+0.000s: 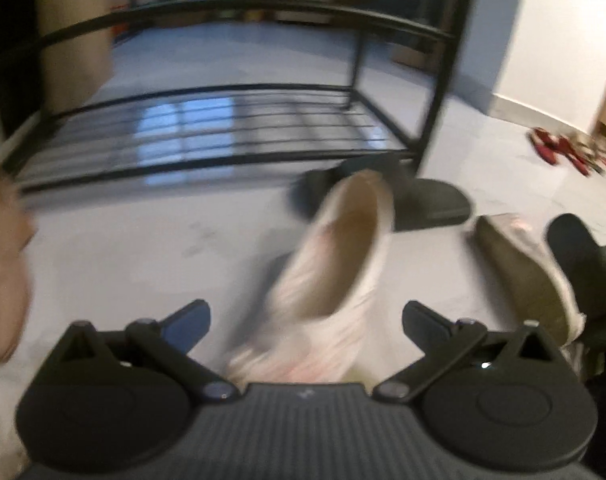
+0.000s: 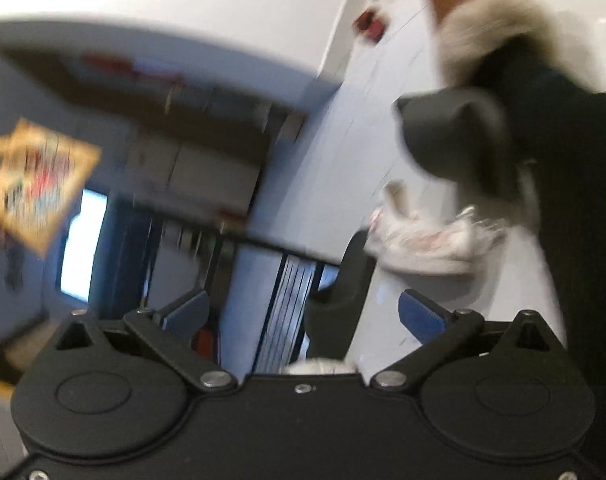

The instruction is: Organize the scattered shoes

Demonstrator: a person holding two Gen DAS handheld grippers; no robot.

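Although both views are smeared by motion blur, the largest thing in the left wrist view is plain: a black metal shoe rack [image 1: 239, 136] standing on the pale tiled floor [image 1: 143, 248], its lower slatted shelf bare and its right upright post rising to the top of the frame. Just in front of the rack's right foot lies a black slide sandal [image 1: 427, 196], and a white sneaker [image 1: 335, 264] lies partly over it, opening upward, heel toward the rack and toe reaching down between the fingers of the left gripper [image 1: 307, 320]. That gripper's jaws stand wide apart, and neither blue pad touches the sneaker as far as the blur allows. To the right a second pale shoe [image 1: 519, 268] lies on its side showing a greyish sole, with another black sandal [image 1: 583, 264] just beside it at the frame edge. A beige shoe [image 1: 3, 280] shows at the far left, and a pair of red shoes [image 1: 551, 146] lies well apart near the white wall.

In the tilted right wrist view, the right gripper [image 2: 305, 316] is likewise spread wide and holds nothing. Ahead of it lie a white sneaker [image 2: 423, 244] and a fur-trimmed dark shoe [image 2: 483, 80].
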